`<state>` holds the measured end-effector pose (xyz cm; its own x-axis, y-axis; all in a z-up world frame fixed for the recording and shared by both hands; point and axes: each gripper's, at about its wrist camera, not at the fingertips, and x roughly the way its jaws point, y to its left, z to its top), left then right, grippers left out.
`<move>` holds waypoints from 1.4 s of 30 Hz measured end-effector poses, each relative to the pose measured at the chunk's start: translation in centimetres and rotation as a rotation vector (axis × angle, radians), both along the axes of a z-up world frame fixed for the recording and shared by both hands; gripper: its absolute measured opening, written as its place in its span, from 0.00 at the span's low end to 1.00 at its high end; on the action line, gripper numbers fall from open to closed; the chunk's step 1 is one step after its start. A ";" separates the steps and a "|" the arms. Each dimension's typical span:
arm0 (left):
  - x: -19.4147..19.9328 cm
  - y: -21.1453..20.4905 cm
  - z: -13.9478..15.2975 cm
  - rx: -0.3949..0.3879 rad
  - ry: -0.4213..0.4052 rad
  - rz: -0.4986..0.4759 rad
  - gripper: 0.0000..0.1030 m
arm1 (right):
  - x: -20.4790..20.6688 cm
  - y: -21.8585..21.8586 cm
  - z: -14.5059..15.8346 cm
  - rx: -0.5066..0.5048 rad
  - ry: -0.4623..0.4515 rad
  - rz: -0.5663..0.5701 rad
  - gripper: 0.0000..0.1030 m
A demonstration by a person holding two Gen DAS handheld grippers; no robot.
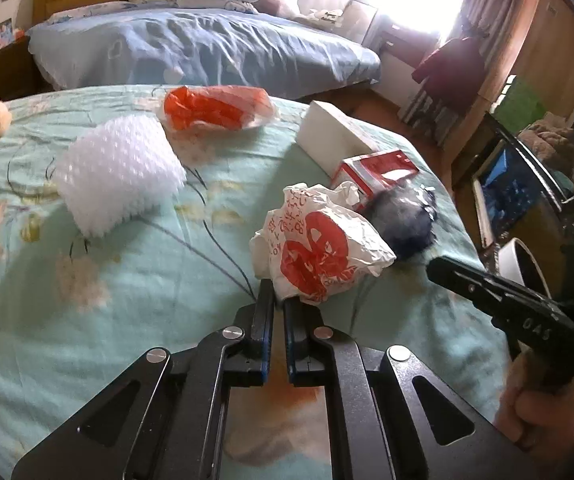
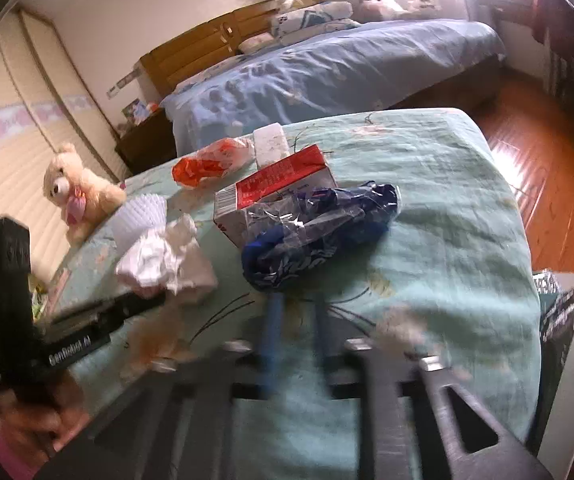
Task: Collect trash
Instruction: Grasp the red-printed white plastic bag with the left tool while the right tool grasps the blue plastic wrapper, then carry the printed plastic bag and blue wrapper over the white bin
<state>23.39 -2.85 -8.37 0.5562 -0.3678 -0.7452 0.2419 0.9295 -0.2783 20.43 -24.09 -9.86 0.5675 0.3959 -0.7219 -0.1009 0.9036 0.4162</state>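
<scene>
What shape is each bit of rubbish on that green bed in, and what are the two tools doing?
White paper bag with red print: crumpled, its near edge pinched in the left tool.
Left tool: shut on that bag.
Right tool: blurred, at the blue plastic wrapper; grip unclear.
Blue plastic wrapper: scrunched, lying against the carton.
Red and white carton: lying on its side.
Bubble wrap: bundled, untouched.
Orange plastic bag: crumpled, untouched.

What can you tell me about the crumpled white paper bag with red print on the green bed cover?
The crumpled paper bag is white, thin and creased, with a large red logo and red writing on one side. It lies on the green flowered bed cover, just before the red-and-white carton and beside the blue plastic wrapper. The left gripper is shut on its near lower edge. From the right wrist view it shows only plain white.
</scene>
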 end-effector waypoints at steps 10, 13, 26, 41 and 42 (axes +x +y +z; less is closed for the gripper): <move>-1.9 0.7 0.0 -0.028 0.012 0.017 0.04 | 2.5 1.7 -1.0 0.019 0.031 -0.121 0.71; -2.3 0.7 0.0 -0.031 0.015 0.013 0.04 | 2.6 1.2 -1.1 0.052 0.029 -0.165 0.45; -4.6 -1.7 1.3 -0.040 -0.010 -0.043 0.04 | -3.3 -0.8 1.4 0.023 -0.037 -0.107 0.18; -8.1 -7.7 2.8 -0.039 -0.034 -0.182 0.04 | -11.2 -4.2 3.9 -0.025 -0.091 -0.134 0.18; -8.3 -8.0 2.9 -0.040 -0.035 -0.189 0.04 | -11.5 -4.5 4.0 -0.028 -0.093 -0.141 0.18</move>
<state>15.08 -10.84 -5.47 0.4996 -0.4970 -0.7095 0.4213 0.8551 -0.3023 8.90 -28.62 -5.83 0.6805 0.2885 -0.6735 -0.0094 0.9226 0.3857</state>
